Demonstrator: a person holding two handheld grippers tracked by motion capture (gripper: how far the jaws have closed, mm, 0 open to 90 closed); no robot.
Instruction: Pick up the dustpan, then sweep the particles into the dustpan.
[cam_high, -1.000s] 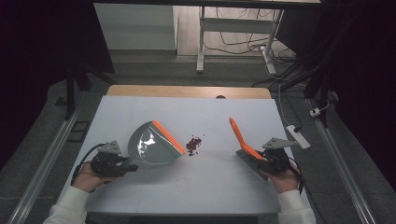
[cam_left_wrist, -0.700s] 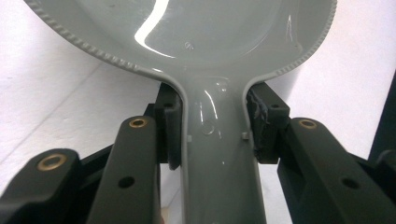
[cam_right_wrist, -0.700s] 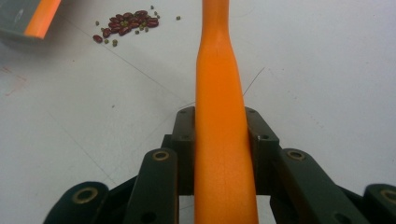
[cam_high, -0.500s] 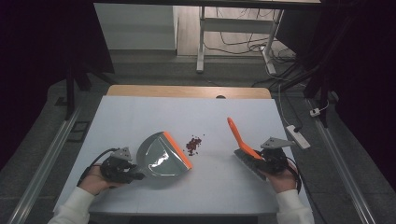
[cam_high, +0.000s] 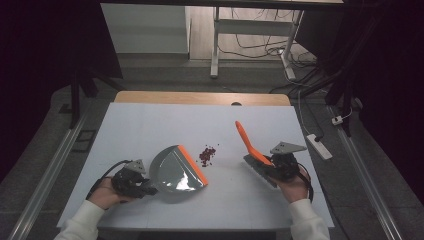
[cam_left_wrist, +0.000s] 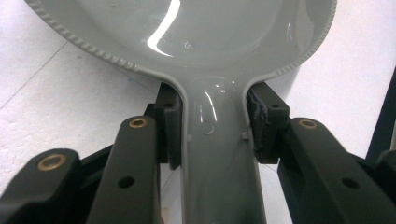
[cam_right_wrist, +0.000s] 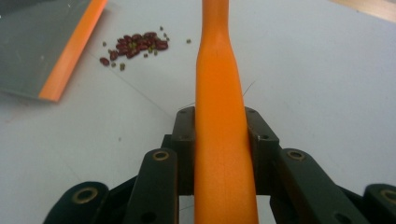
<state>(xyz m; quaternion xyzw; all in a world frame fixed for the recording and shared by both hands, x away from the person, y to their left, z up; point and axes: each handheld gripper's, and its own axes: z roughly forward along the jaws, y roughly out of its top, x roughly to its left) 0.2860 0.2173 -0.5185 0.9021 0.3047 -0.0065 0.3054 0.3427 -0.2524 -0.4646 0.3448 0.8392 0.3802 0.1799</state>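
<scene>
Nearest the person, left tongs (cam_high: 145, 187) pinch the grey handle of the dustpan (cam_high: 175, 167); in the left gripper view both pads sit flush against the handle neck, just below where it widens into the pan. Dustpan rests on the white desk (cam_high: 150, 125), orange lip (cam_high: 192, 164) turned toward the spill. Right tongs (cam_high: 265, 170) are clamped on the brush (cam_high: 250, 146) low on its orange handle, which slants up and away from the hand; the bristle end lies at the desk near the hand, detail too small to read. Between the two tools, a small heap of dark red beans (cam_high: 207, 155) just beyond the orange lip, not touching it; a few strays scattered round it, seen clearer in the right gripper view (cam_right_wrist: 137, 45). Step in hand, by my reading: sweep beans into pan. To do it well, press the lip flat on the desk so nothing rolls under, hold the pan still, bring the bristles to the far side of the heap and draw short, low strokes toward the lip; gather the strays last. Farther back, a wooden desk edge (cam_high: 200, 97) and cables on the floor (cam_high: 260, 45).
</scene>
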